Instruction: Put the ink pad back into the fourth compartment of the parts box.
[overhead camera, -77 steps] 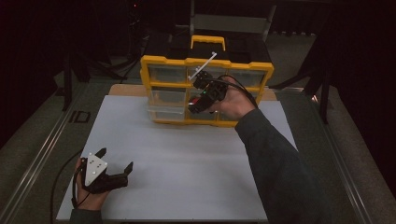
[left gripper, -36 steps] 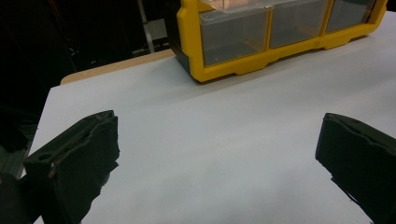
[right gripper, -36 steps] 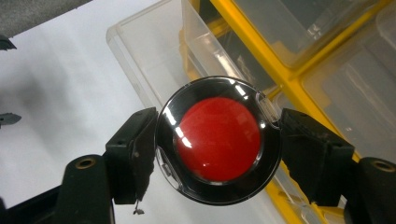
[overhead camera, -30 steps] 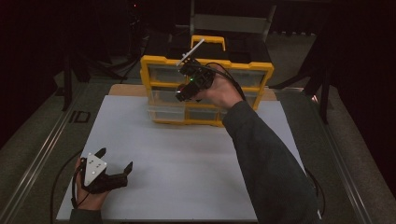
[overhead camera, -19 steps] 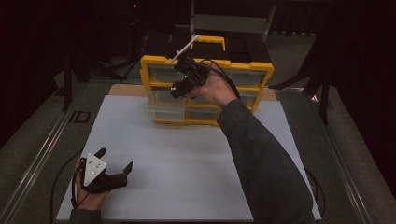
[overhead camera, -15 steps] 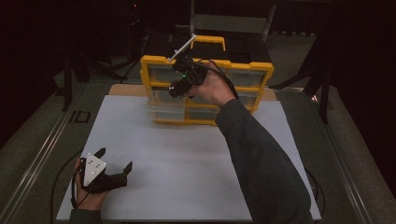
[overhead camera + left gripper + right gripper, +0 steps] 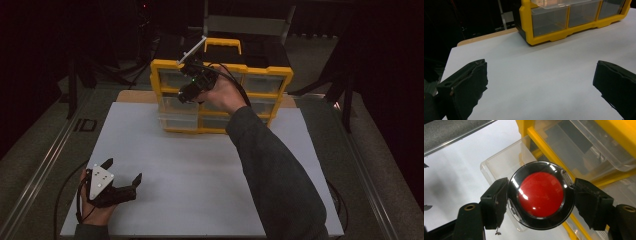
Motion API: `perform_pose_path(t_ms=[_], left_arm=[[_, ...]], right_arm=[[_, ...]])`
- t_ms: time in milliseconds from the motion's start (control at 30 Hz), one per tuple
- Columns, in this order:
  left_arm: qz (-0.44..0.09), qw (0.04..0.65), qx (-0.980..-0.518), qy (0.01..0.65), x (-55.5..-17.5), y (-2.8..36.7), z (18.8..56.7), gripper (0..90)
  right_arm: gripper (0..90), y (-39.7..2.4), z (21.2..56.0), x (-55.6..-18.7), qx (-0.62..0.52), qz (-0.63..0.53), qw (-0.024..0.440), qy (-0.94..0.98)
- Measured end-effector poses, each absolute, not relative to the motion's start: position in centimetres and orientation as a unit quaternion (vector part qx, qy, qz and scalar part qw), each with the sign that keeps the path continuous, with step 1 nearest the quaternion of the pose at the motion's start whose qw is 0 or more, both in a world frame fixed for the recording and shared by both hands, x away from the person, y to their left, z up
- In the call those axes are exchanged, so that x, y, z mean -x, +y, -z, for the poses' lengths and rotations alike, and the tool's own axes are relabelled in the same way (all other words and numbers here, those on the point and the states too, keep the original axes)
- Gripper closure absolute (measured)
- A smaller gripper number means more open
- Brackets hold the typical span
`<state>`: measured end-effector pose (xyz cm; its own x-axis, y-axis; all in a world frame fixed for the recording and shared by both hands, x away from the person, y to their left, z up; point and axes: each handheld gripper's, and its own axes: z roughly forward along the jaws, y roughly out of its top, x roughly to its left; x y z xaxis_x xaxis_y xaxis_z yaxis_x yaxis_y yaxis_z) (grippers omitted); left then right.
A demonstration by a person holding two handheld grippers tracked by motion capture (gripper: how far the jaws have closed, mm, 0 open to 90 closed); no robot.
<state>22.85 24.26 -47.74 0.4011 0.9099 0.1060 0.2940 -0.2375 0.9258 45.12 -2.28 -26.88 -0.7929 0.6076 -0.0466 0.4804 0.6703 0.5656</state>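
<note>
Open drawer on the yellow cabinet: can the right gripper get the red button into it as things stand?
Probably yes: the right gripper holds the red button right over the open drawer, nothing between.

1. No legible text, label, brand, number or sign on the yellow drawer cabinet [image 7: 220, 95].
2. Red-faced round disc [image 7: 541, 194]: plain, no markings.
3. White table surface [image 7: 200, 175]: unmarked.

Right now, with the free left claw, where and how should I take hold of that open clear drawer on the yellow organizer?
Grip the open clear drawer by its front lip, coming from the white table side: that thin edge juts out from the yellow organizer and should fit between the jaws of the left claw.
</note>
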Motion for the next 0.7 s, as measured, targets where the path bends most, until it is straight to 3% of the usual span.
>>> perform_pose_path(t_ms=[700], left_arm=[[-0.344,0.449,-0.707,0.423,-22.8,24.2,47.7,0.3]], right_arm=[[29.9,-1.0,28.2,-45.6,-0.308,-0.270,0.118,0.904]])
